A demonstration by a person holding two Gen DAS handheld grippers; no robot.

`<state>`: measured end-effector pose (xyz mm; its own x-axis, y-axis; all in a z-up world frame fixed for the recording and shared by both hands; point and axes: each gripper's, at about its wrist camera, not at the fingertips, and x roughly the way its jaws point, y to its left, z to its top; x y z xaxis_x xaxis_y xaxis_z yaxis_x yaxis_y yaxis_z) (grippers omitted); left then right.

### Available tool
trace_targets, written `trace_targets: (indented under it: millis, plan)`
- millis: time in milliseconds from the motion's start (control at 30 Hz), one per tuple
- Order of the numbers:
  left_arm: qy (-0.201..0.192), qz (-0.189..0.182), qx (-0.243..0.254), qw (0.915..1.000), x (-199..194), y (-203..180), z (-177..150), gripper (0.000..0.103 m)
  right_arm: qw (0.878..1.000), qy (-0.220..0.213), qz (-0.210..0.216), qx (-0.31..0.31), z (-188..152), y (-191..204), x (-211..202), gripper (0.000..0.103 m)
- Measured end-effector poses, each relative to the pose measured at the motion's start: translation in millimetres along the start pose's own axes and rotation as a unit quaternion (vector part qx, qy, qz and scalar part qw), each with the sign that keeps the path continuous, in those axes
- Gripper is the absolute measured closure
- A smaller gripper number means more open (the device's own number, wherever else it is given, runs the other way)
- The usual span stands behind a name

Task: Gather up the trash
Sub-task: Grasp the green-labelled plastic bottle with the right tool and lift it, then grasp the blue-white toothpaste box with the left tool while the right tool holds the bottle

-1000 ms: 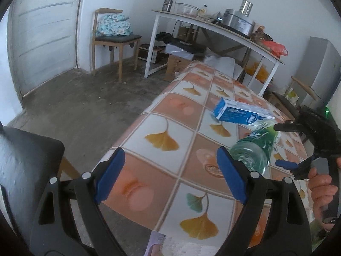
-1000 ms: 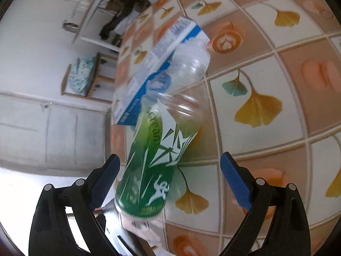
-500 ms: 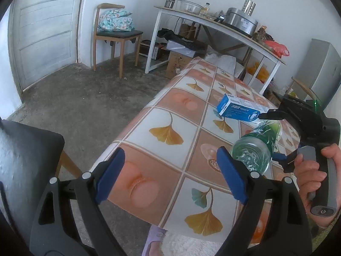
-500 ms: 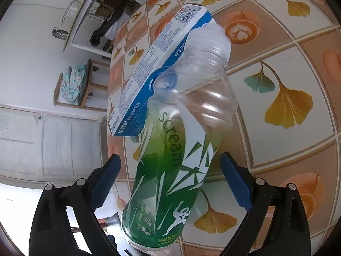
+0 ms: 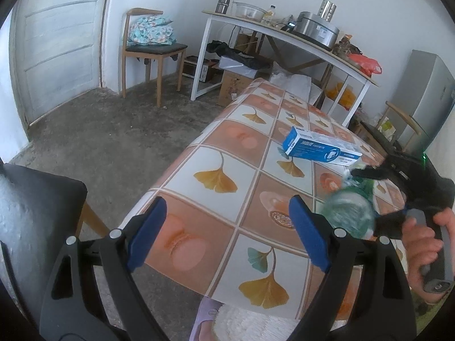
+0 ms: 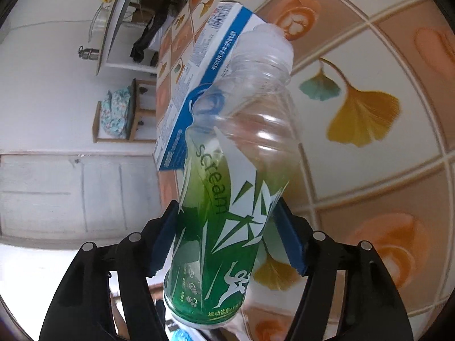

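The collecting is judged to be at an early stage: one piece of trash is just being taken up, and nothing is seen to have been put away, since no bin or bag can be made out.

An empty plastic bottle [image 6: 227, 199] with a green label is seen between the blue pads of the right claw [image 6: 227, 236], its cap end pointing away from the claw and its base toward the camera. The pads are pressed against the label on both sides, so the bottle is taken as grasped. A blue and white box [image 5: 321, 147] is left lying on the table [image 5: 210, 182], just beyond the bottle's cap end; it remains to be gathered.

The left claw [image 5: 224, 233] is held spread wide over the near table edge, with nothing between its pads.

Compared with the earlier frame, the right claw's jaws have just been closing onto the bottle, where a clear gap was seen beside it before. The left claw is found unchanged.
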<state>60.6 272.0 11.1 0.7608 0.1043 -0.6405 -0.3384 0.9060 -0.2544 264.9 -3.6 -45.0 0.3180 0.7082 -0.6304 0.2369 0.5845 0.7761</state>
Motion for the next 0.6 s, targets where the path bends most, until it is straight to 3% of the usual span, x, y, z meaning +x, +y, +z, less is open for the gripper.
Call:
trace_targets:
  millis: [200, 300, 467, 600]
  plan:
    - [0.002, -0.013, 0.004, 0.9999, -6.5, -6.9, -0.8, 0.019, 0.998, 0.042, 0.012, -0.037, -4.2, -27.8, -45.5, 0.038]
    - [0.004, -0.017, 0.010, 0.9998, -6.4, -13.3, -2.5, 0.019, 0.995, 0.044, -0.022, -0.081, -9.0, -38.0, -76.5, 0.040]
    - [0.015, -0.030, 0.021, 0.9992, -0.7, -27.0, -3.9, 0.019, 0.982, 0.025, -0.114, -0.148, -18.4, -49.7, -116.3, 0.042]
    - [0.022, -0.058, 0.030, 0.9976, 3.8, -41.6, -0.6, 0.019, 0.976, 0.034, -0.130, -0.174, -21.5, -52.6, -115.2, 0.041]
